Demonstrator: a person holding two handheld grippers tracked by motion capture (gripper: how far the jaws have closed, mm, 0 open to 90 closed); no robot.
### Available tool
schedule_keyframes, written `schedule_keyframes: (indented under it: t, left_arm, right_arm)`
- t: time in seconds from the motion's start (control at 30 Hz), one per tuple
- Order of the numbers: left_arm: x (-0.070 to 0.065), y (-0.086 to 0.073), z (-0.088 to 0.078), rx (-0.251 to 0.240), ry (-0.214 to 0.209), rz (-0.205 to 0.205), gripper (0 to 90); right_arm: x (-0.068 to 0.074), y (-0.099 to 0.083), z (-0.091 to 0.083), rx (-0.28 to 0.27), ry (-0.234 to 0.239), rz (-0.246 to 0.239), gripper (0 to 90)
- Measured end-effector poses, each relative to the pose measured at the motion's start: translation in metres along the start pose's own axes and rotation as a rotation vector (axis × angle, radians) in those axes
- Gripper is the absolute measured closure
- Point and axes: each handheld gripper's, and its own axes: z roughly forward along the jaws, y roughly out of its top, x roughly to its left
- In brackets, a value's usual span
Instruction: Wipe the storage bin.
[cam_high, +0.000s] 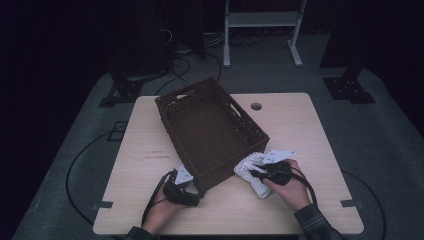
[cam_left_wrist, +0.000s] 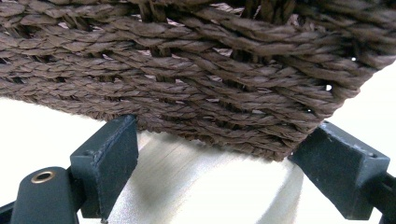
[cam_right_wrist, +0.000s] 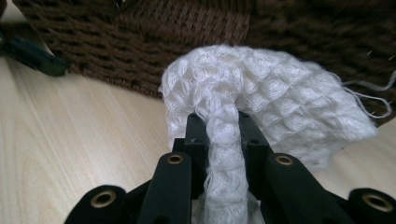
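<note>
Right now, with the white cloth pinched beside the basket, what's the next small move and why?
Probably lift the white cloth up over the near rim of the brown woven basket. The right gripper is already shut on a fold of it, it lies on the table against the basket's wall, and the left gripper sits open at the basket's corner.

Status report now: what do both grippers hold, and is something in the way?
Right gripper shut on white cloth. Left gripper open, jaws astride basket corner. Basket wall directly ahead of cloth.
</note>
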Motion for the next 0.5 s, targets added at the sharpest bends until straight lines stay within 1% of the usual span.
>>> schedule_keyframes:
  t: [0.13, 0.27, 0.33, 0.5]
  left_arm:
    - [0.0, 0.0, 0.0, 0.0, 0.0, 0.0, 13.8]
    - [0.0, 0.0, 0.0, -0.001, 0.0, -0.002, 13.8]
    - [0.0, 0.0, 0.0, -0.002, 0.0, -0.003, 13.8]
    - [0.0, 0.0, 0.0, -0.002, 0.0, -0.003, 13.8]
  right_arm:
    - [0.001, 0.005, -0.01, -0.04, -0.009, -0.001, 77.2]
    - [0.002, 0.011, -0.019, -0.093, -0.004, -0.006, 77.2]
    - [0.002, 0.013, -0.023, -0.11, -0.006, -0.014, 77.2]
    - [0.004, 0.017, -0.029, -0.127, -0.008, -0.019, 77.3]
